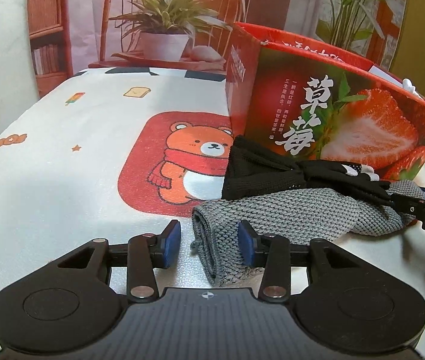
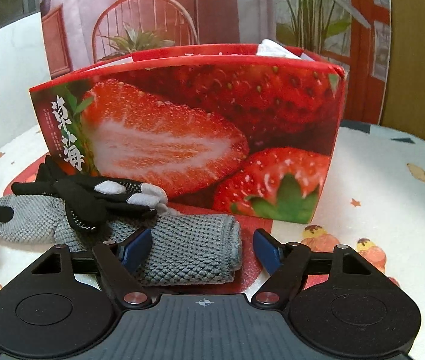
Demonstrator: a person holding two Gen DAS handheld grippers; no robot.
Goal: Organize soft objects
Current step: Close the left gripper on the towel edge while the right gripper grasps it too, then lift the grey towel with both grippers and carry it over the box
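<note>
A rolled grey knit cloth (image 1: 287,213) (image 2: 188,252) lies on the table in front of a red strawberry box (image 1: 332,114) (image 2: 197,126). A black glove (image 1: 272,174) (image 2: 83,201) with white fingertips is draped over it. My left gripper (image 1: 209,241) straddles one end of the roll. Its right pad rests against the knit, while a gap shows at its left pad. My right gripper (image 2: 200,249) straddles the other end, with its left pad on the cloth and its right pad clear of it. Both are open.
The strawberry box is open at the top, and something white (image 2: 272,49) pokes out of it. A bear-print mat (image 1: 182,162) covers the table to the left of the cloth. A printed backdrop (image 1: 164,30) with a chair and plants stands behind.
</note>
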